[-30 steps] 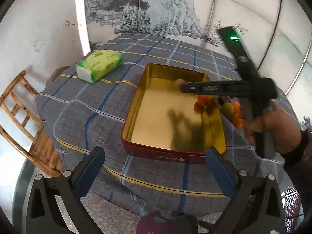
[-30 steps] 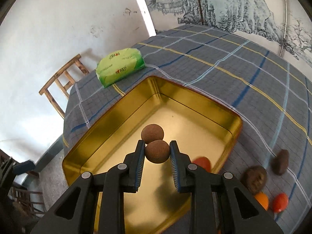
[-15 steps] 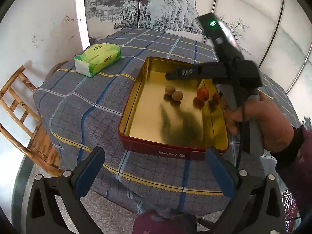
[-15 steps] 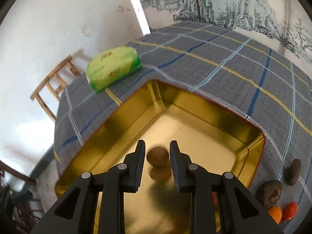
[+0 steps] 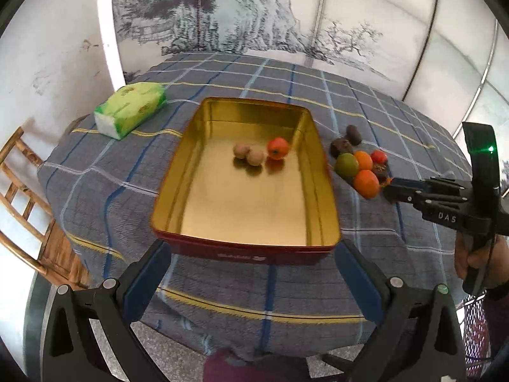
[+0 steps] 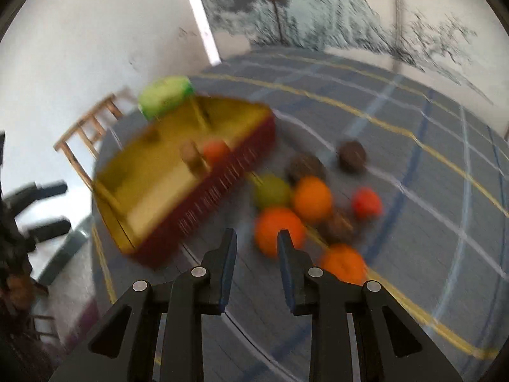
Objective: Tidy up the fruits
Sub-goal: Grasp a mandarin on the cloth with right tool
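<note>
A gold-lined red tin (image 5: 178,203) sits on the checked tablecloth; it also shows blurred in the right wrist view (image 6: 222,175). Inside lie two brown round fruits (image 5: 248,154) and a red fruit (image 5: 278,148). Right of the tin is a fruit pile: a green one (image 5: 346,164), oranges (image 5: 366,183), a small red one (image 5: 378,156) and dark brown ones (image 5: 342,146). My left gripper (image 5: 251,273) is open and empty, at the tin's near edge. My right gripper (image 6: 257,248) is open and empty, just short of an orange (image 6: 278,227); it also shows in the left wrist view (image 5: 386,189).
A green tissue pack (image 5: 130,108) lies at the table's far left. A wooden chair (image 5: 22,197) stands left of the table. A painted wall screen (image 5: 254,16) is behind the table.
My right gripper let go of the brown fruit in the tin, opened, and swung right out of the tin toward the fruit pile. My left gripper stayed open.
</note>
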Demonstrator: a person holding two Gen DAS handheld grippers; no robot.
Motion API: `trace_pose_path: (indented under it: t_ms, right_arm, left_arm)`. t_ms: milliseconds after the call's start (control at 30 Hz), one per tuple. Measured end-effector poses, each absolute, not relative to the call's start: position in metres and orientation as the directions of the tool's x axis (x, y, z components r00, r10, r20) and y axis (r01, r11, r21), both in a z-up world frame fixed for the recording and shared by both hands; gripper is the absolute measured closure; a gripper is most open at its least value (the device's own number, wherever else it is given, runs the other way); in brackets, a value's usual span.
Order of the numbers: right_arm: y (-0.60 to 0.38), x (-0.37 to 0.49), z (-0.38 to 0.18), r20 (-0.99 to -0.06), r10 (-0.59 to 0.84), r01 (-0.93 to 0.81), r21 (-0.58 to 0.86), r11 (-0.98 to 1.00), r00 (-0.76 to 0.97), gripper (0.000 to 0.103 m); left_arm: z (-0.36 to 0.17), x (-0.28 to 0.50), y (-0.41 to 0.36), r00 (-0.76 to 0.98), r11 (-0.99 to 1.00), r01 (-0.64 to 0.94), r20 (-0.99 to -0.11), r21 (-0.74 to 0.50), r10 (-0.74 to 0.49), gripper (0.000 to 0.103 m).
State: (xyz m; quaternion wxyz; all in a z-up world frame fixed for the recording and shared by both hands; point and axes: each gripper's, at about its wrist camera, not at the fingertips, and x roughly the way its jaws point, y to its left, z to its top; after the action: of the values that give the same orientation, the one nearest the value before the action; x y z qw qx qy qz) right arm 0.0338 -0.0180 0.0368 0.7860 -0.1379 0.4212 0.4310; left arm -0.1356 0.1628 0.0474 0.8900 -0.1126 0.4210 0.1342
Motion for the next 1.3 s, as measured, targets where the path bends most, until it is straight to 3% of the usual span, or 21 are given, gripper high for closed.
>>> trace_pose_path:
  t_ms: [167,433,567,633,700,800,900,1033,1200,1300]
  right_arm:
    - [-0.023,0.038,0.032,-0.775,0.563,-0.786,0.146,0.601,0.286,0.075]
    - [-0.008,0.050,0.022,-0.772,0.566,-0.789,0.142,0.597,0.289,0.054]
    - [0.005,0.059,0.013,-0.800,0.535,-0.785,0.139,0.604,0.270,0.054]
    - [0.009,0.060,0.010,-0.802,0.534,-0.785,0.139,0.604,0.269,0.062]
    - [0.006,0.061,0.012,-0.800,0.544,-0.780,0.164,0.604,0.254,0.063]
    - [-0.027,0.054,0.035,-0.738,0.594,-0.762,0.171,0.625,0.321,0.064]
    - [-0.079,0.063,0.053,-0.693,0.578,-0.686,0.164,0.709,0.431,0.063]
    - [-0.151,0.085,0.048,-0.714,0.416,-0.536,0.068,0.841,0.563,0.063]
    - [-0.194,0.094,0.028,-0.735,0.351,-0.467,0.053,0.882,0.580,0.063]
    - [-0.199,0.094,0.017,-0.739,0.361,-0.460,0.078,0.884,0.569,0.063]
  left_arm:
    - [0.048,-0.130,0.147,0.602,0.952,-0.301,-0.784,-0.046,0.153,0.001]
    - [0.050,-0.125,0.137,0.596,0.958,-0.287,-0.783,-0.001,0.178,0.001]
    - [0.052,-0.120,0.132,0.595,0.962,-0.273,-0.780,0.030,0.193,0.001]
    - [0.055,-0.114,0.129,0.596,0.965,-0.258,-0.778,0.047,0.197,0.001]
    - [0.060,-0.107,0.125,0.604,0.971,-0.229,-0.773,0.063,0.192,0.001]
    - [0.071,-0.094,0.112,0.637,0.982,-0.154,-0.748,0.112,0.185,0.001]
    - [0.082,-0.074,0.097,0.668,0.994,-0.021,-0.738,0.105,0.093,0.001]
    - [0.084,-0.039,0.077,0.658,0.978,0.192,-0.750,0.084,-0.065,0.001]
    - [0.068,0.007,0.057,0.572,0.932,0.353,-0.808,0.089,-0.139,0.001]
    - [0.054,0.033,0.057,0.522,0.933,0.351,-0.844,0.077,-0.126,0.004]
